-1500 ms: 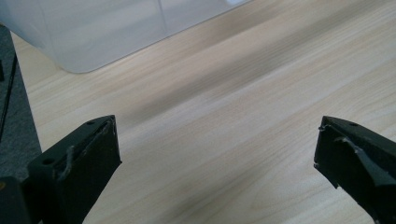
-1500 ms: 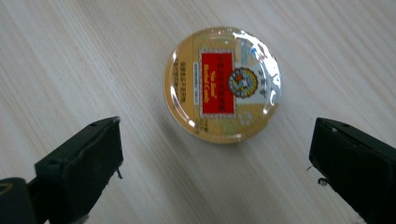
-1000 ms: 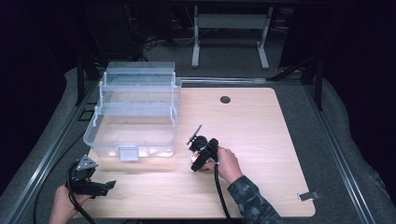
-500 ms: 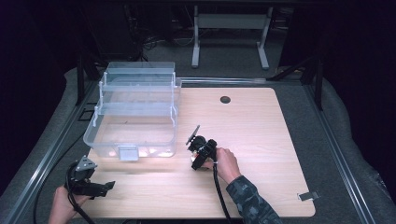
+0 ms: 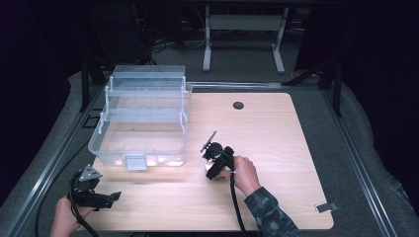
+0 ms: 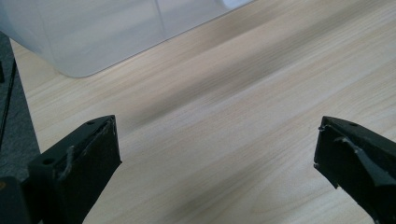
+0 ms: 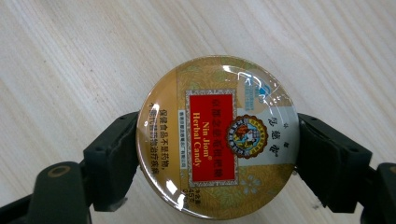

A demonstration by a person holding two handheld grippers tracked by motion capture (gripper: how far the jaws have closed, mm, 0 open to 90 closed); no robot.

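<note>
A round gold candy tin [image 7: 215,130] with a red label lies flat on the wooden table [image 7: 70,56]. My right gripper [image 7: 218,149] points down over it, and its jaws have just been closing. Both pads [image 7: 116,158] now press on the tin's rim from opposite sides. In the high view the right gripper [image 5: 216,163] is at the table's middle, just right of the clear plastic box [image 5: 143,118]. My left gripper [image 5: 111,197] is held low at the near left corner. Its jaws stand wide open over bare wood [image 6: 217,140], with nothing between them.
The clear tiered box [image 6: 93,32] with its front latch stands at the left of the table, close ahead of the left gripper. A dark cable hole [image 5: 238,105] is at the far edge. Grey carpet and a metal rail border the table.
</note>
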